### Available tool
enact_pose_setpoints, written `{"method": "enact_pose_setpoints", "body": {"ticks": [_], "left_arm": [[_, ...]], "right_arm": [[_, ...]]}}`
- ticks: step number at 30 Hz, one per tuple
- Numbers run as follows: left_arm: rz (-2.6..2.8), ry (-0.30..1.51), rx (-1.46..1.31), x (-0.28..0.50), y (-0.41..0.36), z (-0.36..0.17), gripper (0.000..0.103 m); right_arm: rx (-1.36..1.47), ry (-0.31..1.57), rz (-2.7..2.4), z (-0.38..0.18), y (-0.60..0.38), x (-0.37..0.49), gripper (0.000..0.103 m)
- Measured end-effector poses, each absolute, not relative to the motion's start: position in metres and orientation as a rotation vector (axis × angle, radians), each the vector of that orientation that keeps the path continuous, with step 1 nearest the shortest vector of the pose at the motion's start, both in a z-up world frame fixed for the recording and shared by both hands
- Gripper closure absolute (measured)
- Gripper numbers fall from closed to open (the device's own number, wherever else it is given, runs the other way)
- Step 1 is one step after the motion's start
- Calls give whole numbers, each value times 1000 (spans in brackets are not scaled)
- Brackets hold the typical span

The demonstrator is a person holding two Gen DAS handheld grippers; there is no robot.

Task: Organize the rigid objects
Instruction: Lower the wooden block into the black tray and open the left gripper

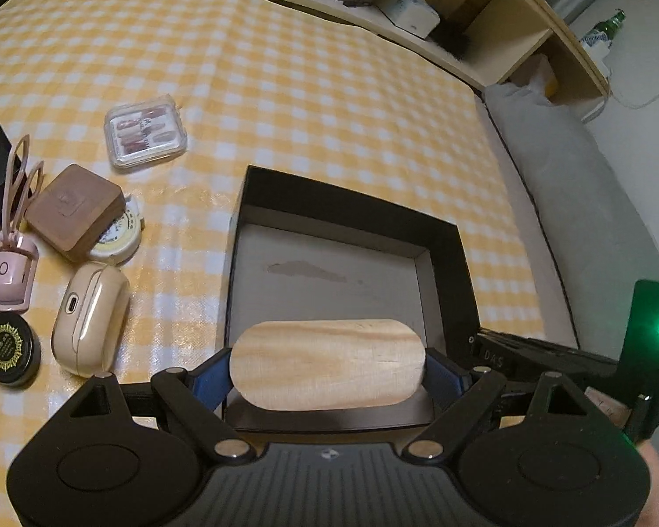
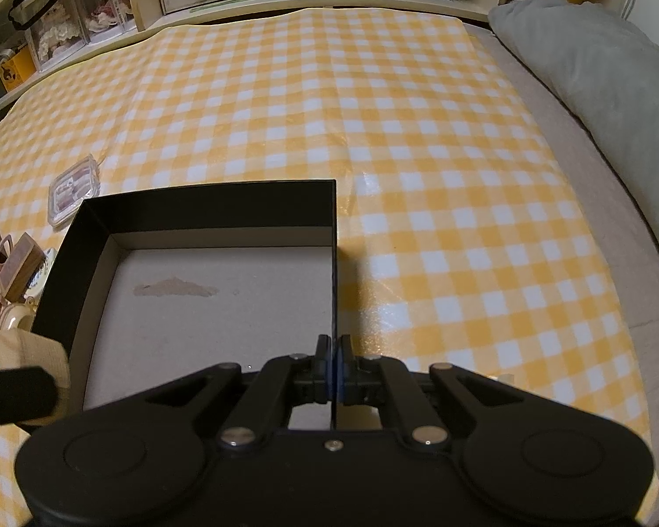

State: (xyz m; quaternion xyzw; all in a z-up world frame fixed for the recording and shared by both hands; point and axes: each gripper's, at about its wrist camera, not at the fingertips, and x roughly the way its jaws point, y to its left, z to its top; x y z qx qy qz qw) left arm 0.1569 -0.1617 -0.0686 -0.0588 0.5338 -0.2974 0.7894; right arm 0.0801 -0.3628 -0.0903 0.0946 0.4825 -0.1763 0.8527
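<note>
Yellow-checked cloth under an open black box point(image 1: 452, 263); a wooden block in my left gripper point(image 1: 328, 371), the box wall in my right gripper point(image 2: 332, 362).

My left gripper's pads are spread wide and pressed on both ends of the oval wooden block point(image 1: 327, 362), which sits over the box's near edge. My right gripper is clamped tight on the box's right wall. Beyond the box's left side, on the cloth, lie a cream earbud case point(image 1: 90, 320), a brown square case point(image 1: 74, 215), a pink curler point(image 1: 11, 272), a black round tin point(image 1: 8, 347) and a clear nail box point(image 1: 145, 131), grouped well apart from the block.
</note>
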Motion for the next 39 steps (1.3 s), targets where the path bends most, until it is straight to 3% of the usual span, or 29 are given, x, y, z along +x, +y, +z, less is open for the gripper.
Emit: {"method": "enact_pose_setpoints", "body": {"ticks": [9, 13, 30, 39], "left_arm": [[-607, 1163, -92, 152, -160, -63, 13], [-592, 1166, -97, 149, -155, -59, 6], [-595, 1183, -73, 137, -150, -53, 5], [-610, 1050, -4, 132, -138, -30, 0]], "right_arm": [[190, 1018, -346, -92, -358, 84, 100], [191, 1018, -344, -94, -353, 87, 100], [191, 1022, -340, -93, -356, 86, 100], [191, 1022, -340, -93, -357, 85, 100]]}}
